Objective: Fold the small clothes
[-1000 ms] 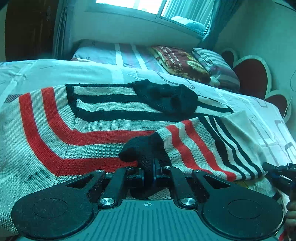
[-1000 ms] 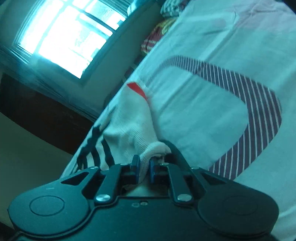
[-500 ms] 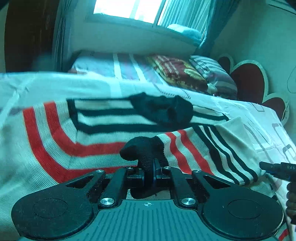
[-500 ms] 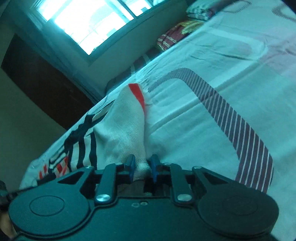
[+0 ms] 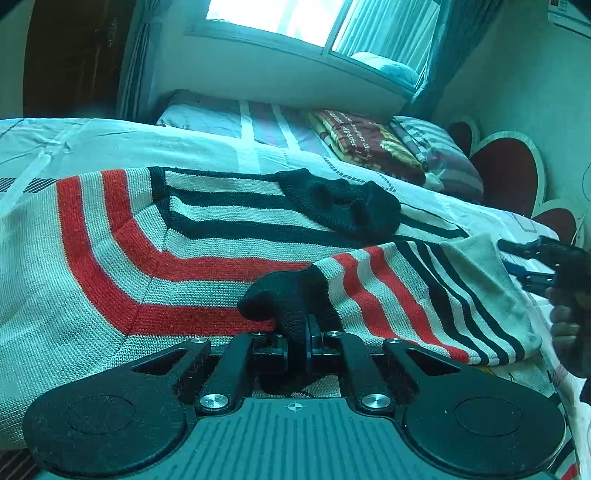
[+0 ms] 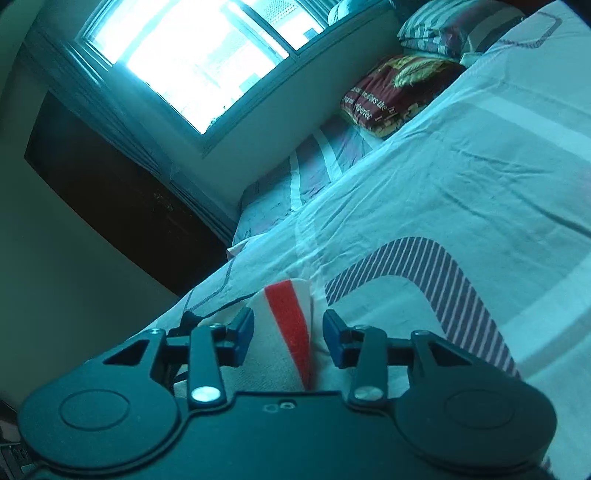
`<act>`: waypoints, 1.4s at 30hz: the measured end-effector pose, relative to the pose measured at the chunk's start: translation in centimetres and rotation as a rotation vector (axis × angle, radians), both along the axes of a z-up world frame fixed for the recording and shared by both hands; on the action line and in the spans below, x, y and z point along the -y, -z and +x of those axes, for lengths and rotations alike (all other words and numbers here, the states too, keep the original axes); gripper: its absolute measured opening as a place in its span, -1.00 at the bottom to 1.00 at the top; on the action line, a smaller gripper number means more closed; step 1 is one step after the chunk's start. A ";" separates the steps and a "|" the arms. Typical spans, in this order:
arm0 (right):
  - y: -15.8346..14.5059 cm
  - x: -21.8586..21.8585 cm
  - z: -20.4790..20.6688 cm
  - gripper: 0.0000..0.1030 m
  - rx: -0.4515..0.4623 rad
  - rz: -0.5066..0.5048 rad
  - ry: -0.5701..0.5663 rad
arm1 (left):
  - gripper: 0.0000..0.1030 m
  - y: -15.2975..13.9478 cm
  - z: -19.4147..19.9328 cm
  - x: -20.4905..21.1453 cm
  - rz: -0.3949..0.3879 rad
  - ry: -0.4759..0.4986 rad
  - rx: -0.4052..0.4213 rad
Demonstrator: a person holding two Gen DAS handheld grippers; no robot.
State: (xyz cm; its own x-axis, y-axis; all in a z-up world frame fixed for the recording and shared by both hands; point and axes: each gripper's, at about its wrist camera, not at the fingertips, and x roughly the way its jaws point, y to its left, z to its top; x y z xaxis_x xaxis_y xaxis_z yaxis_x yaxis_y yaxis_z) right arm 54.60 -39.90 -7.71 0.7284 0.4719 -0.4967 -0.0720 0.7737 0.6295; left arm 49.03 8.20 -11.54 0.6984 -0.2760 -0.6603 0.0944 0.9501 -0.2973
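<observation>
My left claw (image 5: 297, 341) is pinched tight on the black cuff (image 5: 284, 295) of the sweater's (image 5: 166, 258) near sleeve. My right claw (image 6: 288, 338) has just been opening; its jaws now stand partly apart with the sleeve end (image 6: 284, 325) lying loose between them, the pads not pressing on it. I judge the knit soft, light and floppy, apt to sag and stretch, so the thicker ribbed cuffs and hem make the best holds. The sweater lies spread across the bed (image 5: 110, 144), cream with red and black stripes curving round the body, the other black cuff (image 5: 343, 208) resting on its chest. Beyond it folded blankets (image 5: 369, 144) and pillows sit under the window (image 5: 295, 18).
</observation>
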 end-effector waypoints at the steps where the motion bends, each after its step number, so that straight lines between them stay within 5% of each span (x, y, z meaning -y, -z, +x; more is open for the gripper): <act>1: 0.2 -0.6 0.2 -0.50 -0.004 -0.044 -0.020 | -0.85 -0.1 -0.1 0.0 0.004 0.001 0.011; 2: 0.0 -1.2 0.0 -0.82 0.009 -0.113 -0.020 | -0.85 -0.3 -0.5 0.0 0.006 0.000 0.034; 5: -1.0 -1.2 -1.1 -0.84 0.068 -0.148 0.008 | -0.85 -0.6 -1.2 -0.4 0.014 -0.031 0.063; 7: -0.2 -2.5 -0.6 -0.81 0.032 -0.249 -0.027 | -0.85 0.3 -1.0 -0.1 0.045 -0.021 0.043; 10: -0.7 -2.5 -0.9 -0.66 0.027 -0.240 -0.008 | -0.84 -0.1 -1.0 -0.5 0.020 -0.009 0.031; 11: -1.3 -2.2 -1.7 -0.51 0.049 -0.243 0.016 | -0.66 -0.4 -1.2 -0.9 0.008 -0.014 0.022; 12: -2.1 -1.9 -2.8 -0.51 0.098 -0.254 0.025 | -0.23 -0.9 -1.8 -1.4 0.020 -0.036 0.034; 14: -3.3 -1.5 -5.2 -0.61 0.159 -0.258 -0.019 | 0.05 -2.2 -3.7 -2.0 0.084 -0.098 0.114; 20: -3.4 -5.3 -10.7 -0.69 0.202 -0.375 -0.148 | 0.05 -3.7 -3.1 3.0 0.102 0.013 0.190; 24: -1.5 -8.7 -11.7 -0.73 0.157 -0.488 -0.226 | 0.08 -0.6 -1.2 8.6 0.158 0.126 0.100; 26: -1.0 -8.8 -12.3 -0.73 0.177 -0.519 -0.224 | 0.12 0.1 -1.8 9.3 0.204 0.126 0.136; 31: -2.3 -8.0 -12.5 -0.67 0.196 -0.503 -0.186 | 0.13 -1.4 -2.3 7.1 0.269 0.005 0.167; 32: -2.1 -8.0 -12.0 -0.66 0.171 -0.499 -0.179 | 0.12 -0.7 -1.3 6.1 0.228 -0.010 0.084; 34: -1.5 -8.4 -11.5 -0.68 0.145 -0.524 -0.176 | 0.12 -0.7 -1.5 4.9 0.170 -0.032 0.071; 38: -2.7 -7.9 -13.2 -0.59 0.182 -0.471 -0.127 | 0.13 -2.2 -6.5 2.8 0.181 -0.135 0.212; 42: -2.7 -7.6 -14.4 -0.58 0.183 -0.417 -0.106 | 0.12 -1.1 -6.0 -0.7 0.095 -0.167 0.138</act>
State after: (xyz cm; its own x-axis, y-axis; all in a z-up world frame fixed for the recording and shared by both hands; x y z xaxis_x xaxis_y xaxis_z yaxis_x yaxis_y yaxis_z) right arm 40.24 -32.30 -4.99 0.7803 0.3356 -0.5278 -0.2447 0.9404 0.2361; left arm 43.05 8.88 -10.46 0.8145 -0.0905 -0.5730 -0.0329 0.9790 -0.2014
